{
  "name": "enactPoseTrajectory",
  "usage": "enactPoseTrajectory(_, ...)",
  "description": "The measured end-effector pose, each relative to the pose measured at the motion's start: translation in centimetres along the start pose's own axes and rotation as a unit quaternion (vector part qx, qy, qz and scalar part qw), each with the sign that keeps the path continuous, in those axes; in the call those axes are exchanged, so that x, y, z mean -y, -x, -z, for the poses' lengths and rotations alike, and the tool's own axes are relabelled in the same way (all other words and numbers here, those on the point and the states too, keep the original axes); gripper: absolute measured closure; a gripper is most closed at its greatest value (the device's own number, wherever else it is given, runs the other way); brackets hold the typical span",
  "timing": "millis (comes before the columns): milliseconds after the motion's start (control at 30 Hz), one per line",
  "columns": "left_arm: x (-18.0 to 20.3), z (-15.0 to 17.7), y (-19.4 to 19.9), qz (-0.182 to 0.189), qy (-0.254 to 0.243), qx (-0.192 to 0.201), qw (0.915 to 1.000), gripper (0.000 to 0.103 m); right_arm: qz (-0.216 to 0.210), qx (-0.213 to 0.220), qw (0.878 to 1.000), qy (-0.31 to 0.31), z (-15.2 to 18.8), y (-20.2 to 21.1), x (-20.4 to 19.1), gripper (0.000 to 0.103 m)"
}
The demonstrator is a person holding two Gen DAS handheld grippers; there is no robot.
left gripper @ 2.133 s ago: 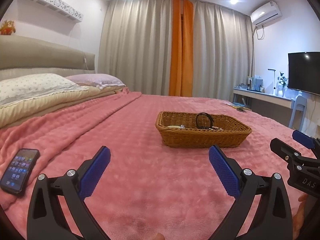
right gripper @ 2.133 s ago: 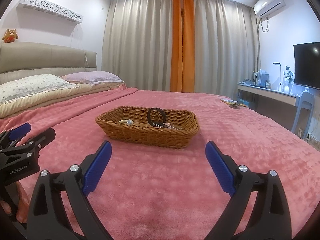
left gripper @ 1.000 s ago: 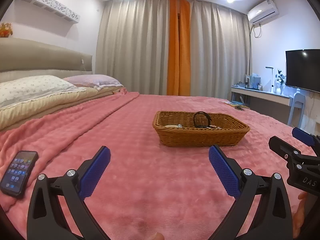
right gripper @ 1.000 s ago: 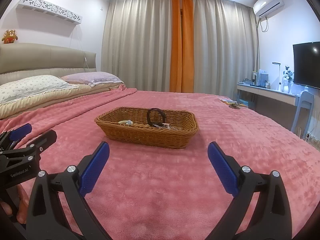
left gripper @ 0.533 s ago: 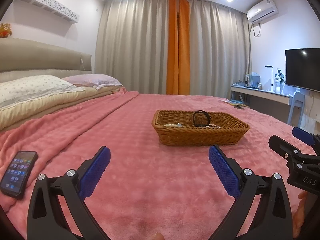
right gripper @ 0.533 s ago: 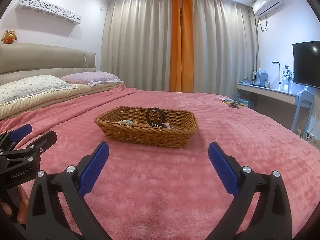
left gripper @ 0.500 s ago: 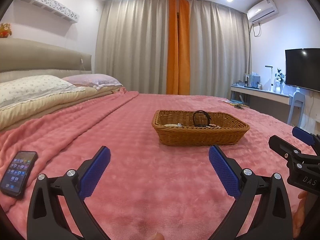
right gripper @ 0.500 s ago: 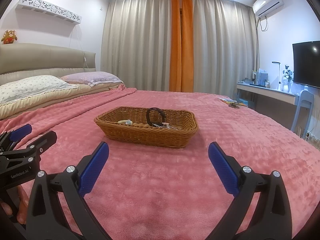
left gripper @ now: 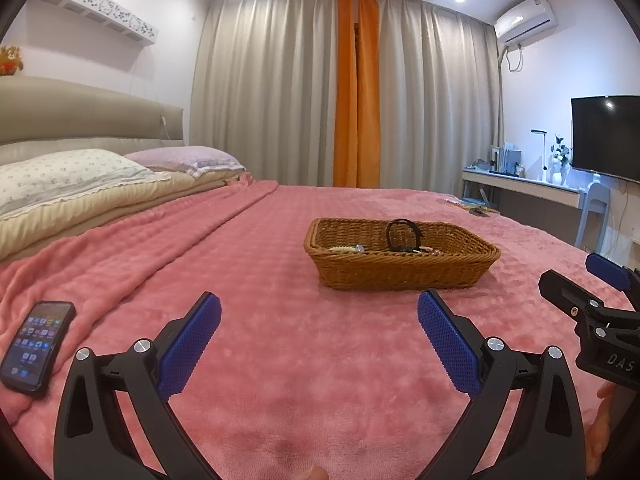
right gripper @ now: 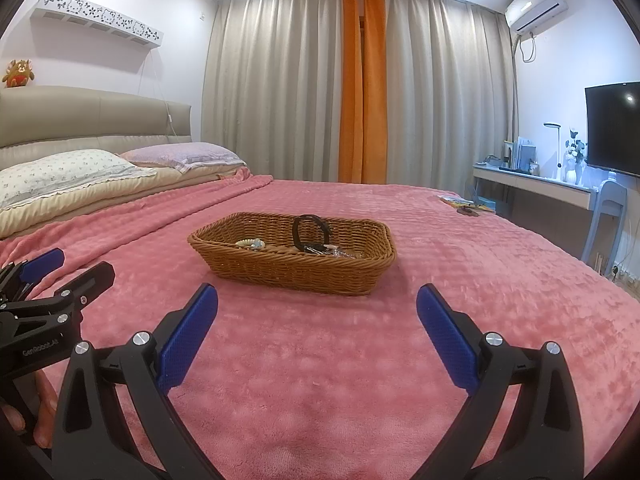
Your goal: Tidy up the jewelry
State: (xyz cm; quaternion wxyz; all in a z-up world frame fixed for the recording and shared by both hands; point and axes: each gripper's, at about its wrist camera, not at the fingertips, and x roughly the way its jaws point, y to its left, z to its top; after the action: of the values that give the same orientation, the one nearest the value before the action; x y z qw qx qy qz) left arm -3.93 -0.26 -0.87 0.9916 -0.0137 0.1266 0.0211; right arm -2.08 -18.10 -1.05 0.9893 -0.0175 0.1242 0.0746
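Wicker basket [right gripper: 292,264] sits mid-bed on the pink blanket [right gripper: 360,360], holding a black bracelet [right gripper: 310,232] and small pieces. Left gripper [left gripper: 318,332] and right gripper [right gripper: 316,320] both spread wide, empty, well short. Risk: light basket sliding on plush; tangled pieces lifting together.

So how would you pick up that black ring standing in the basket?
Probably by the top of its arc. The black ring stands upright, its upper curve above the wicker basket rim, so the right gripper, fingers open, could come from above, one finger on each side, clear of the small pieces beside it.
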Motion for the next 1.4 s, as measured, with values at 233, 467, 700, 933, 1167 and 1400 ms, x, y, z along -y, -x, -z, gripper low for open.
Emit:
enactPoseTrajectory(233,0.2,0.4,0.0,-0.001,-0.005,-0.001,1.0000,0.008,0.000,0.000,1.000,0.001,0.0,0.0,0.0,0.008)
enactPoseTrajectory(467,0.3,0.3,0.0,-0.003,-0.005,-0.005,1.0000,0.008,0.001,0.000,1.000,0.001,0.0,0.0,0.0,0.008)
enactPoseTrajectory(700,0.0,0.3,0.1,-0.011,0.004,-0.005,0.9999,0.008,0.001,0.000,1.000,0.001,0.0,0.0,0.0,0.008)
enactPoseTrajectory(933,-0.5,0.1,0.0,-0.011,0.007,-0.010,0.9999,0.008,0.001,0.000,1.000,0.001,0.1,-0.1,-0.1,0.008)
enactPoseTrajectory(1167,-0.5,0.0,-0.2,-0.011,0.006,-0.011,0.9999,0.008,0.001,-0.001,1.000,0.000,0.1,-0.1,-0.1,0.008)
enactPoseTrajectory(1400,-0.6,0.0,-0.3,-0.009,0.009,-0.013,0.9998,0.008,0.001,0.000,1.000,0.000,0.0,0.0,-0.1,0.008)
